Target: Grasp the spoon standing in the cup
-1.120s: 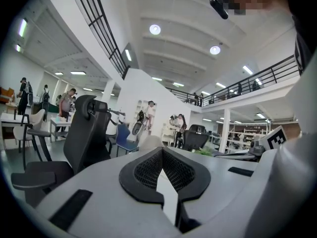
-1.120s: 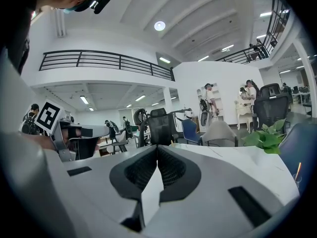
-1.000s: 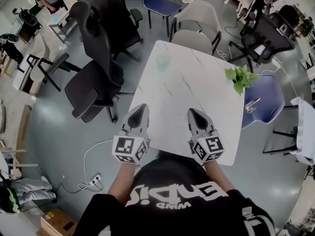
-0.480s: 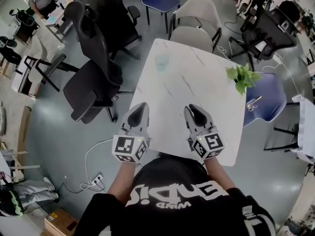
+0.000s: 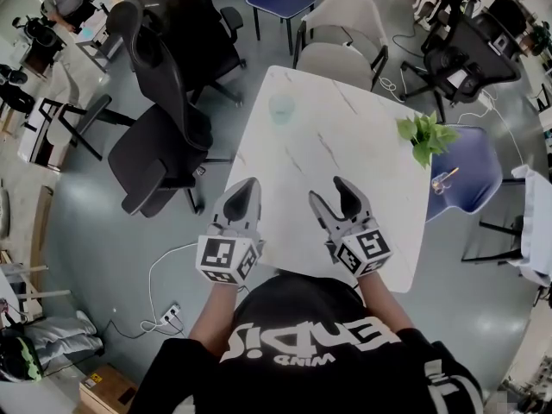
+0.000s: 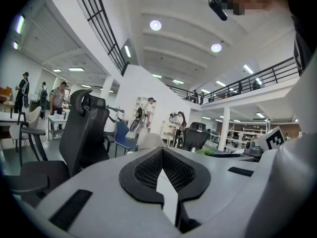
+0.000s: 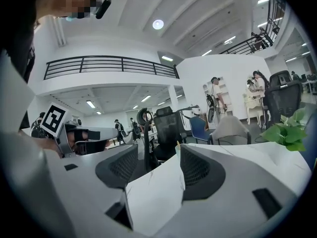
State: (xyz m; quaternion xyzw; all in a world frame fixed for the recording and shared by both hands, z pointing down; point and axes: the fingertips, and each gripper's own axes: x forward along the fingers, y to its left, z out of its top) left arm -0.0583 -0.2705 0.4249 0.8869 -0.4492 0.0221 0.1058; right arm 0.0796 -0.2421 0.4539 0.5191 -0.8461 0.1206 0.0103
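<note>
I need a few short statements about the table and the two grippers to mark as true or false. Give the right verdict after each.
1. The right gripper has its jaws apart, with nothing between them. True; they have just been opening.
2. The left gripper is wide open. False: its jaws are together.
3. The cup stands near the far left corner of the table, apart from both grippers. True.
4. The plant stands in the middle of the table. False: it is at the right edge.

Upside-down white print on the black shirt [image 5: 310, 352], illegible.
</note>
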